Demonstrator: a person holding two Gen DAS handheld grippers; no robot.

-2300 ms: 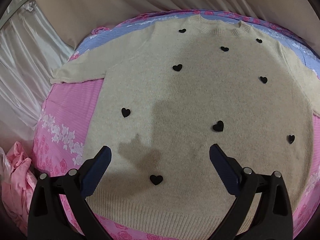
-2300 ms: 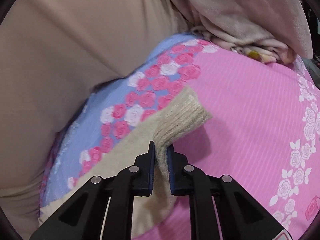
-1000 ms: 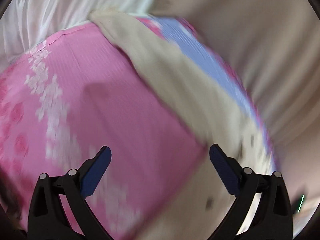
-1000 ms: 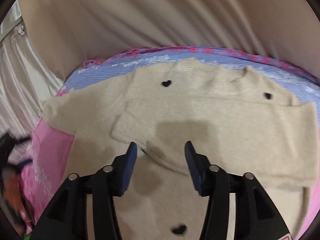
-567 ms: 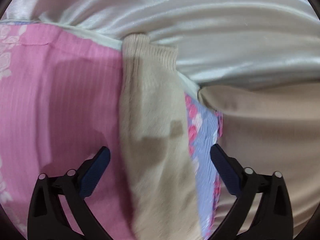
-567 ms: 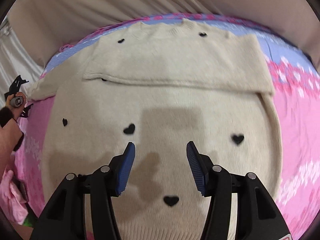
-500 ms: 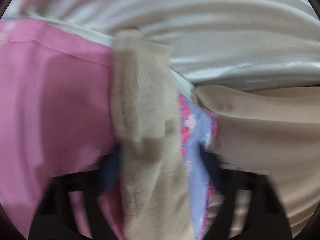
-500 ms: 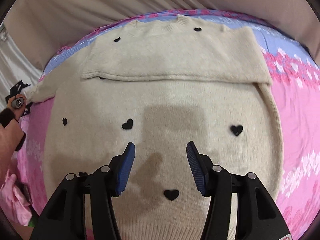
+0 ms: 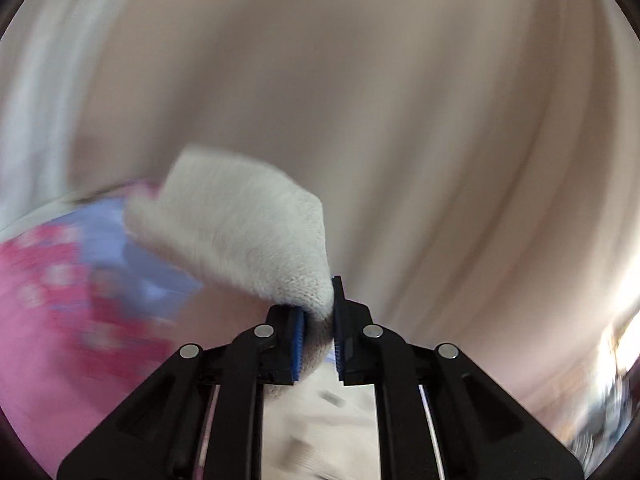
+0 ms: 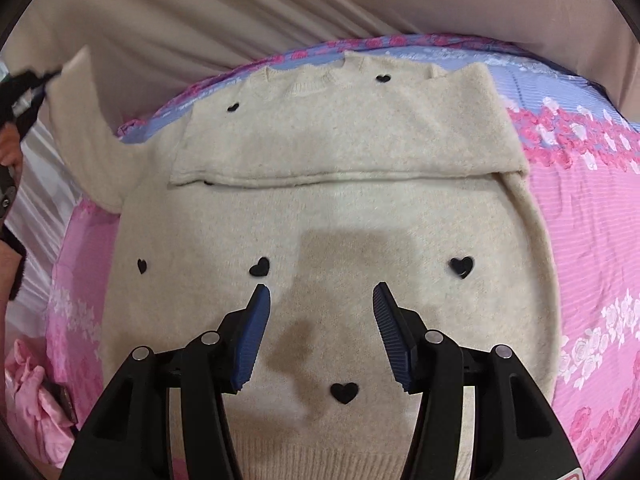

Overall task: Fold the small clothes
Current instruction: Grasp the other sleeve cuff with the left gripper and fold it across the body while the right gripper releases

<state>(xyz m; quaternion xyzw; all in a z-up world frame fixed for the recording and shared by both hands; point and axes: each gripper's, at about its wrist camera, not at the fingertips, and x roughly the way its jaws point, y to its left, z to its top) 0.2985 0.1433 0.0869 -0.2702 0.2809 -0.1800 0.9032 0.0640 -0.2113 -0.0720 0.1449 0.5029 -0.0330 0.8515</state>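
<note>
Two grippers show in these views. In the left wrist view the left gripper (image 9: 318, 336) has its blue-padded fingers (image 9: 298, 338) drawn nearly together, pinching the knitted cuff of the sweater's sleeve (image 9: 244, 232); the cream fabric bulges out just ahead of and to the left of the fingertips, lifted clear of the pink and blue floral bedspread (image 9: 60, 280) that lies blurred to the lower left of the fingers. Beyond the fingers hangs a beige curtain (image 9: 400, 120), smeared by motion. In the right wrist view the right gripper (image 10: 322, 332) has its jaws spread wide and grips nothing; it hovers over the lower body of the cream sweater (image 10: 328, 216), which lies flat on the bedspread (image 10: 592, 216). Small black hearts (image 10: 259, 267) dot the knit, one just ahead of the left fingertip, another between the fingers nearer the hem. Farther ahead of the fingers, one sleeve is folded straight across the chest (image 10: 348, 140), below the neckline. Far to the left of the fingers, the other sleeve (image 10: 84, 120) rises off the bed toward the left gripper (image 10: 20, 96) at the picture's edge.
</note>
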